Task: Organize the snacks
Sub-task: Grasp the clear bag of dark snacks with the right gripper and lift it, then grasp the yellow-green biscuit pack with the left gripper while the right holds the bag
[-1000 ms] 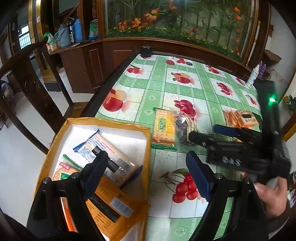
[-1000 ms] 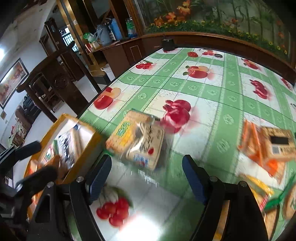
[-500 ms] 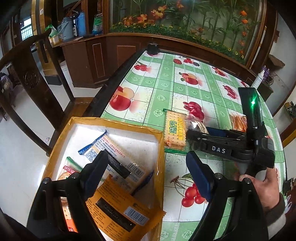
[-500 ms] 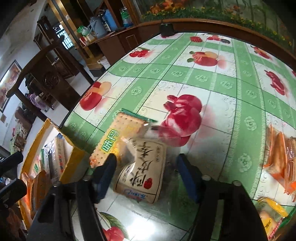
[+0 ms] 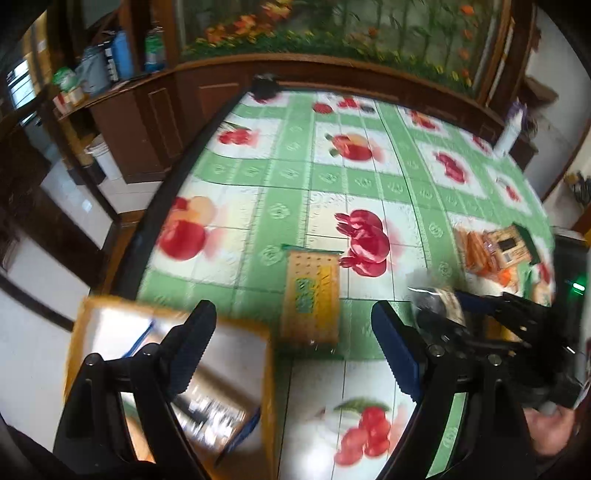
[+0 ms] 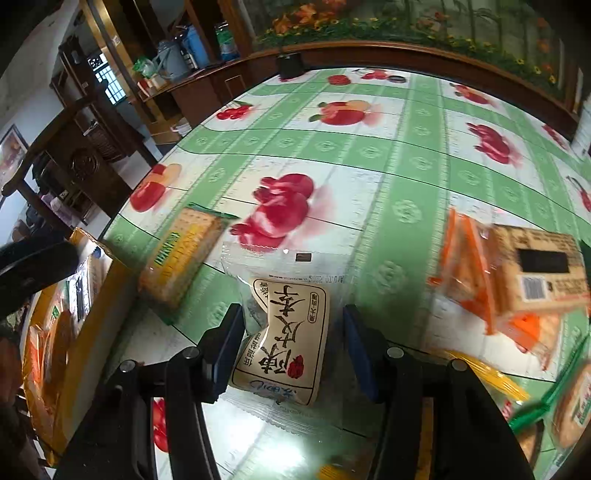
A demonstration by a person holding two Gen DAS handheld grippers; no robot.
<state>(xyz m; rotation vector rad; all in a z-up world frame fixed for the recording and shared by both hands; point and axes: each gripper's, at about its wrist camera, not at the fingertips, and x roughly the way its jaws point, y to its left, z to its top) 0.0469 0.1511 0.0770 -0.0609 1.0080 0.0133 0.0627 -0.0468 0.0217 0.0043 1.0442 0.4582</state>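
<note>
fruit-print tablecloth (image 6: pixel 406 155) under right claw (image 6: pixel 291 347) clamping cream packet (image 6: pixel 291 332); left claw (image 5: pixel 295 350) spread wide

Dark wood cabinet (image 5: pixel 155 110), flower mural (image 5: pixel 332 29) behind; white tile floor (image 5: pixel 33 332) w/ carved chair (image 6: pixel 74 162).

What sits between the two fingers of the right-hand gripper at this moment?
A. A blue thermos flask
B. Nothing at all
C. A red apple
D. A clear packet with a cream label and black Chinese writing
D: in the right wrist view the right gripper has its fingers on either side of the cream-labelled packet.
</note>
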